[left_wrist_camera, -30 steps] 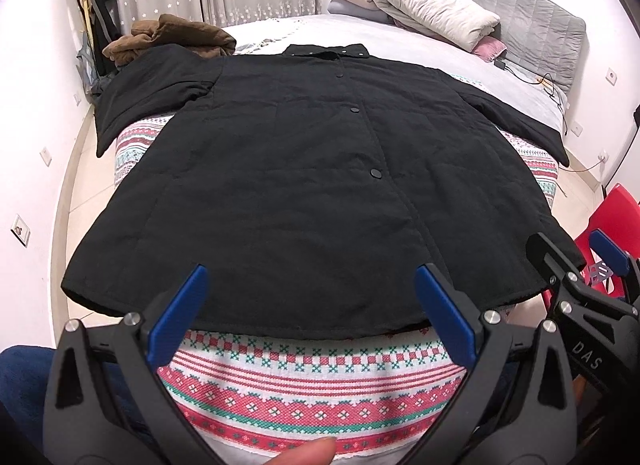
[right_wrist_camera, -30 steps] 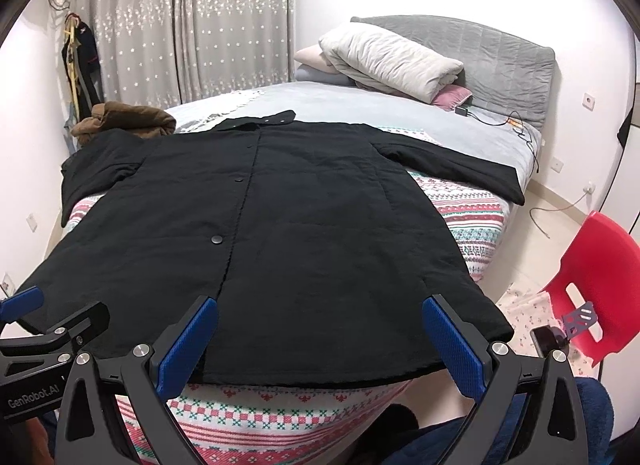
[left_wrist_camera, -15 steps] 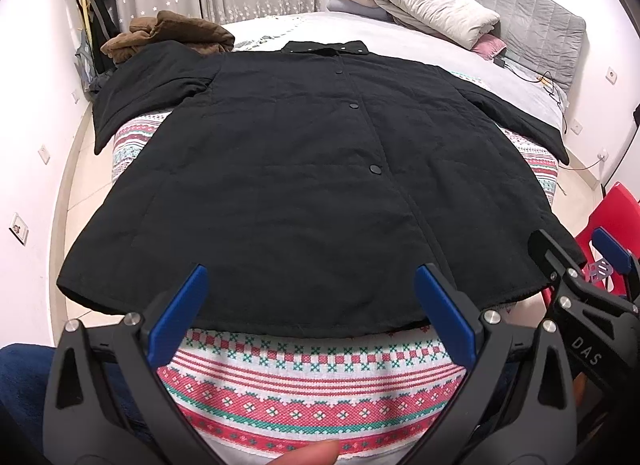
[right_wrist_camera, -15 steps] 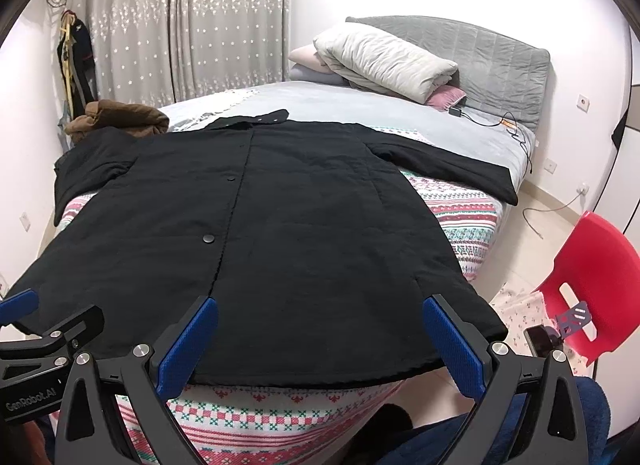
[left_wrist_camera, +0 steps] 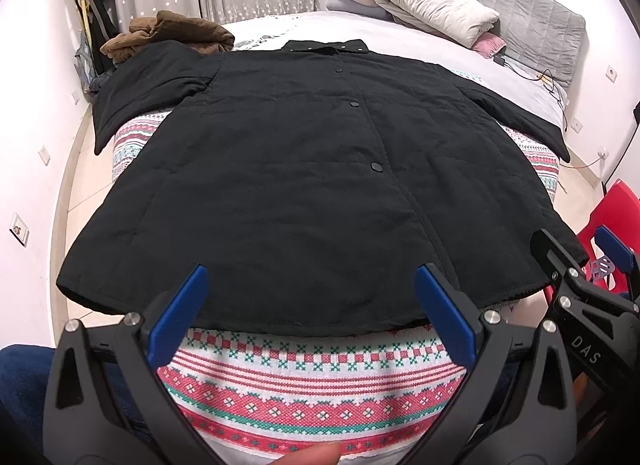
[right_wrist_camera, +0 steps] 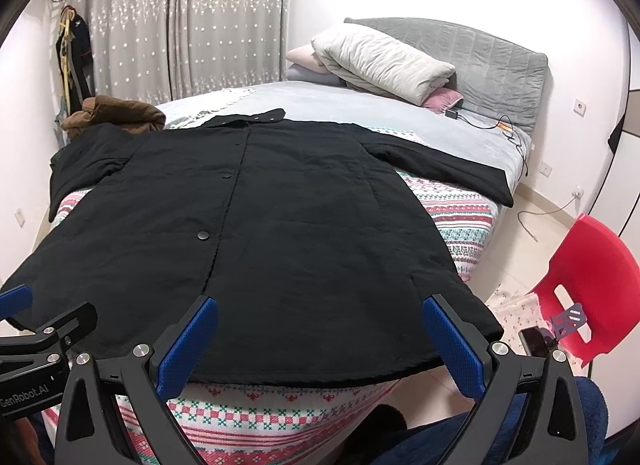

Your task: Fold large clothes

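Note:
A large black buttoned coat (left_wrist_camera: pixel 304 169) lies spread flat, front up, on the bed, collar at the far end, sleeves out to both sides; it also shows in the right wrist view (right_wrist_camera: pixel 256 233). My left gripper (left_wrist_camera: pixel 310 297) is open and empty, held above the coat's near hem. My right gripper (right_wrist_camera: pixel 320 329) is open and empty, above the hem's right part. The right gripper shows at the right edge of the left wrist view (left_wrist_camera: pixel 580 285); the left gripper shows at the left edge of the right wrist view (right_wrist_camera: pixel 36 329).
A patterned red, green and white blanket (left_wrist_camera: pixel 312 385) covers the bed's near end. A brown garment (left_wrist_camera: pixel 168 31) lies at the far left. Pillows (right_wrist_camera: pixel 380 61) and a grey headboard (right_wrist_camera: pixel 500 61) stand at the far right. A red chair (right_wrist_camera: pixel 584 277) stands on the floor at right.
Both grippers have risen and edged slightly forward over the hem. The coat has not moved and both grippers stay open.

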`<state>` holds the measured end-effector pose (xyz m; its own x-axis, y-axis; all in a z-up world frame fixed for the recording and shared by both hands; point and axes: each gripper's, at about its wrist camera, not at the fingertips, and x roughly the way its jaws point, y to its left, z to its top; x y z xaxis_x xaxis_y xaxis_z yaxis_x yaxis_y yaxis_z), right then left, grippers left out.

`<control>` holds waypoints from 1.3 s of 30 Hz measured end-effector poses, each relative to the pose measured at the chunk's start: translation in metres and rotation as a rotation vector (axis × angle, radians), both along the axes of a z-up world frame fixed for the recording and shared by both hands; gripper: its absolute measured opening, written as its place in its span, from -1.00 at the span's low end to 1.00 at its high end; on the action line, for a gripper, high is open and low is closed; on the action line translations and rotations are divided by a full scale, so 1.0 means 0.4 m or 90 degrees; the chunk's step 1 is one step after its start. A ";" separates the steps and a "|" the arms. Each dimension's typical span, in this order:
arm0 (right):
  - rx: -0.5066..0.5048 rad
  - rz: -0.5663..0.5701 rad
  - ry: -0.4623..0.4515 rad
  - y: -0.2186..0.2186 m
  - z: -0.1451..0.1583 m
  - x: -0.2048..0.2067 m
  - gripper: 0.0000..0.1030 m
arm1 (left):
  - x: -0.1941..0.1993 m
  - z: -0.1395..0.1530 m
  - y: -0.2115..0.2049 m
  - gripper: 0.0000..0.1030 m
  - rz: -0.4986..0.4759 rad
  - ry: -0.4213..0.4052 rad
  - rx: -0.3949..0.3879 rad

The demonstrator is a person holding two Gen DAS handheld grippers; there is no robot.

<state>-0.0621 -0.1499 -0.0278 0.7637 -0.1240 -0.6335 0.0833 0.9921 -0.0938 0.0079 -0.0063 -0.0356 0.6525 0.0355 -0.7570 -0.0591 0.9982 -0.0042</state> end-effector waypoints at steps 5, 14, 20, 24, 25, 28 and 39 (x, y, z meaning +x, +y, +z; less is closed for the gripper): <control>0.000 -0.001 0.001 -0.002 -0.001 -0.001 0.99 | -0.001 0.000 -0.001 0.99 -0.001 0.000 0.000; -0.001 -0.003 -0.002 -0.002 -0.006 -0.002 0.99 | -0.001 0.002 -0.001 0.99 0.000 0.001 0.002; -0.002 -0.004 -0.001 -0.005 -0.009 -0.001 0.99 | -0.002 0.002 0.000 0.99 -0.002 -0.002 0.002; -0.005 -0.005 0.001 -0.002 -0.011 -0.002 0.99 | 0.000 -0.003 0.001 0.99 -0.001 0.002 0.002; -0.006 -0.005 0.001 -0.002 -0.010 -0.003 0.99 | 0.000 -0.003 0.002 0.99 -0.001 0.002 0.002; -0.005 -0.005 0.002 -0.002 -0.011 -0.002 0.99 | 0.001 -0.003 0.003 0.99 -0.002 0.002 0.003; 0.339 -0.050 0.089 -0.398 0.121 0.354 0.99 | 0.186 0.192 0.148 0.99 0.028 -0.028 -0.054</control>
